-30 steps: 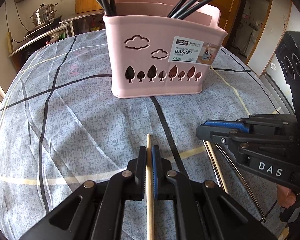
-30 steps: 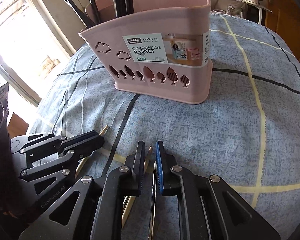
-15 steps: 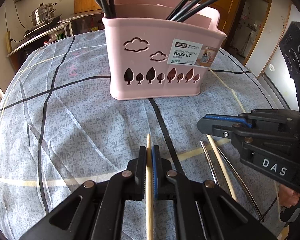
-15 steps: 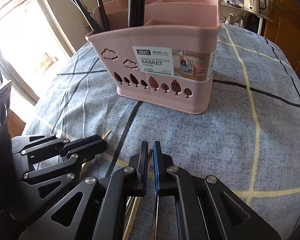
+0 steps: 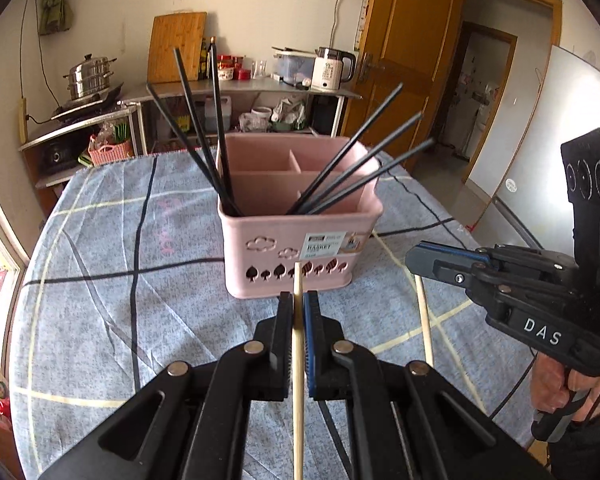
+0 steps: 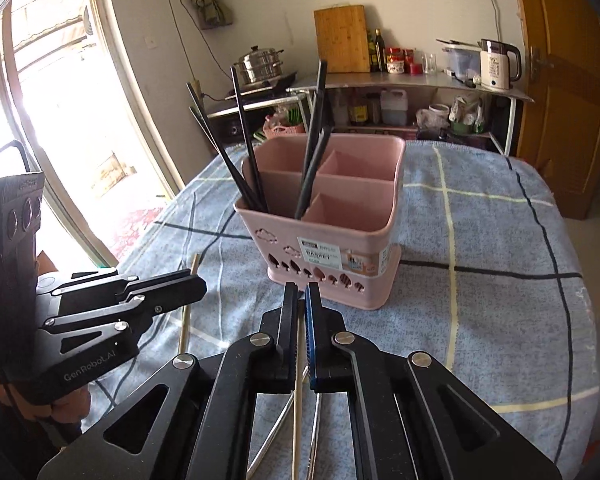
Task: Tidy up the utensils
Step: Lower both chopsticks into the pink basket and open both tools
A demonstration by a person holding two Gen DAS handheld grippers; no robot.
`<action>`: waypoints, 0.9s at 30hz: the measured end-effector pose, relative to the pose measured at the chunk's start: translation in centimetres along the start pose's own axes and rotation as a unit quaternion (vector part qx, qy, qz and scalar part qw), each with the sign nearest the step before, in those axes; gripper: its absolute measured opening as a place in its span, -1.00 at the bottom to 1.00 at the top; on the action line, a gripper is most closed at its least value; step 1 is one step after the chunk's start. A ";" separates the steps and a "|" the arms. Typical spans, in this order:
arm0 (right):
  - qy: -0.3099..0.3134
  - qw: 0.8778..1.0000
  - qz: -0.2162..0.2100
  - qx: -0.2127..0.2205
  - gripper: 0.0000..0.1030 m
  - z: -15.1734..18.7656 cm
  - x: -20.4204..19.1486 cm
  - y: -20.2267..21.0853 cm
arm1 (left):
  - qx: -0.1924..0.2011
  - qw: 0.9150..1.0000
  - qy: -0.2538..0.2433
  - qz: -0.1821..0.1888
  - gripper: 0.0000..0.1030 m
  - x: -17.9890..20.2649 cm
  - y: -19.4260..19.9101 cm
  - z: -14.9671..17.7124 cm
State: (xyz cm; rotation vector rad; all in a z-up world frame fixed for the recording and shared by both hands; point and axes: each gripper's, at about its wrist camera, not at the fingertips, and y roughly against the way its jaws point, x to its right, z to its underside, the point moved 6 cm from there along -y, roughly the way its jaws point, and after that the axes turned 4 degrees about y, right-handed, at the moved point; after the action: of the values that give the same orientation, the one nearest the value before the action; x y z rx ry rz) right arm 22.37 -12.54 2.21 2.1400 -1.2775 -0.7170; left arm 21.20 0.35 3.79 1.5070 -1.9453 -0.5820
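A pink chopstick basket stands mid-table with several black chopsticks leaning in its compartments; it also shows in the right wrist view. My left gripper is shut on a wooden chopstick, held above the table just before the basket. My right gripper is shut on a metal chopstick, lifted to the right of the left one. A wooden chopstick and another metal chopstick lie on the cloth below it.
The table has a blue-grey checked cloth. Behind it stand shelves with a steel pot, a kettle and a cutting board. A wooden door is at the right.
Both grippers have risen well above the table, each carrying its chopstick. The basket now appears lower and farther, with its open top in view.
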 end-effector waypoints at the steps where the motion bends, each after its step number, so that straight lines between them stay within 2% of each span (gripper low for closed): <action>1: 0.003 1.000 0.001 0.011 -0.94 -0.4 -0.2 0.7 | 0.009 1.000 -0.001 0.001 -0.89 0.1 0.7 -0.5; 5: 0.012 0.999 0.006 0.047 -0.94 -1.7 -0.7 3.2 | 0.042 0.999 -0.006 0.003 -0.89 0.5 3.3 -2.0; 9: 0.018 0.997 0.007 0.071 -0.94 -2.2 -1.1 5.1 | 0.057 0.998 -0.009 0.007 -0.89 0.6 4.6 -2.2; 16: 0.032 0.996 0.005 0.079 -0.94 -1.4 -1.5 6.2 | 0.037 0.999 -0.014 0.003 -0.89 0.5 3.8 -0.7; 27: 0.070 0.994 0.016 0.077 -0.94 0.2 -2.4 8.1 | 0.036 0.999 -0.032 0.008 -0.89 1.5 5.3 0.6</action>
State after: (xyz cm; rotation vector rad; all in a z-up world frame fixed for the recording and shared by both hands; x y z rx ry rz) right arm 16.32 -13.68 7.99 2.2436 -1.3253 -0.4587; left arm 16.84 0.29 7.17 1.5330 -2.0455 -0.5648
